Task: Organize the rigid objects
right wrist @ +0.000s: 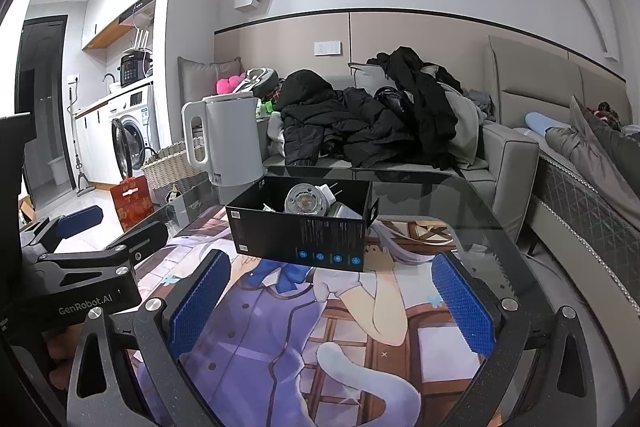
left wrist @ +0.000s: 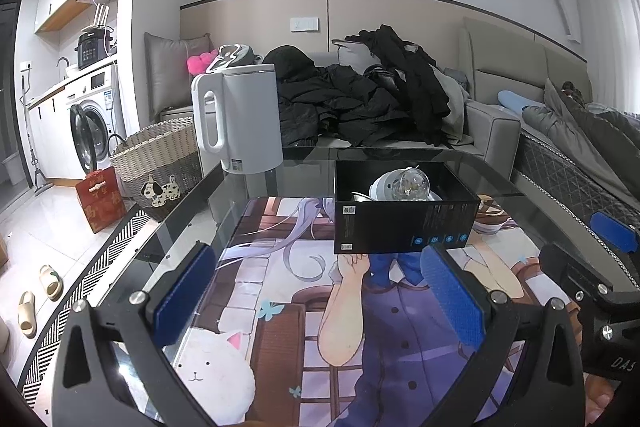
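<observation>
Left wrist view looks along the left hand-held gripper (left wrist: 320,291), whose blue-padded fingers (left wrist: 184,291) stand wide apart with nothing between them, low over a glass table (left wrist: 256,179) covered by a printed mat (left wrist: 280,307). At 12 o'clock from the gripper, just beyond its fingertips, sits an open black box (left wrist: 404,223) resting on the mat. Inside it lies a white bulb-shaped lamp (left wrist: 400,183) with a clear faceted dome, tilted on its side, together with a small metallic piece that is too hidden to identify. At 11 o'clock, farther back on the table and well apart from the box, stands a white kettle (left wrist: 240,119), upright, handle turned to the left. At 3 o'clock the right hand-held gripper (left wrist: 588,251) enters the frame; one blue pad shows, and its fingers are spread.

Right wrist view shows the right gripper's (right wrist: 332,299) own fingers open and empty above the mat (right wrist: 280,327), with the box (right wrist: 300,231) at 12 o'clock, close ahead. The lamp (right wrist: 306,201) lies in the box with its round clear end facing the camera. The kettle (right wrist: 228,143) stands at 11 o'clock behind the box. At 9 o'clock the left gripper (right wrist: 116,223) hangs beside the table edge, its fingers parted. Behind the table, a sofa (right wrist: 512,163) carries a heap of dark coats (right wrist: 360,123).
</observation>
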{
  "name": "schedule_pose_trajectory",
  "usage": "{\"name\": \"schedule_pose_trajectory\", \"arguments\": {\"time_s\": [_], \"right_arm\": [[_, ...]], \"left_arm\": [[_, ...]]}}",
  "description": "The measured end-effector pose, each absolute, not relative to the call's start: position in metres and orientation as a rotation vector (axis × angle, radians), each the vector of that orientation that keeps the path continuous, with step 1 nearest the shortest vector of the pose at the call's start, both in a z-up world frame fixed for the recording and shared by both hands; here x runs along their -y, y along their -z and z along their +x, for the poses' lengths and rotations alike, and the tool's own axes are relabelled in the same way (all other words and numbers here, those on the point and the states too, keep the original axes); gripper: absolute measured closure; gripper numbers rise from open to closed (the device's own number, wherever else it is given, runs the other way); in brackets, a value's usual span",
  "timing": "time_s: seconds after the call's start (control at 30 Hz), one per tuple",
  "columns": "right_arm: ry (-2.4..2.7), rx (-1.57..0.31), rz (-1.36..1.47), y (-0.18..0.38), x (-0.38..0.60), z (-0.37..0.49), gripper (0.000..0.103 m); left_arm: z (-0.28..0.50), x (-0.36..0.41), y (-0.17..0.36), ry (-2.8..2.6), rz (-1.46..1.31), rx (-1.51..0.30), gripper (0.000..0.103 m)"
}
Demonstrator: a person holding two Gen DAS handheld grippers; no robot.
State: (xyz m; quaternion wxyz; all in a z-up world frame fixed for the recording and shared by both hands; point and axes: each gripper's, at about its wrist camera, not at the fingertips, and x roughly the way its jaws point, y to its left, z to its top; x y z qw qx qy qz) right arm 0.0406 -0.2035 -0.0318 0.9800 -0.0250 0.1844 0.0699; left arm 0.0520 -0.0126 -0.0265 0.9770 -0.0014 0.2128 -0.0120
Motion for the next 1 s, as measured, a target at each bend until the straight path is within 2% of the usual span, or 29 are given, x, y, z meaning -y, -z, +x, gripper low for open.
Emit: {"name": "schedule_pose_trajectory", "arguments": {"time_s": [1.0], "right_arm": [[-0.134, -0.384, -0.052, 0.0313, 0.2053, 0.0411, 0.001]], "left_arm": [[0.0591, 0.0119, 0.0299, 0.035, -0.002, -0.458, 0.0]]}}
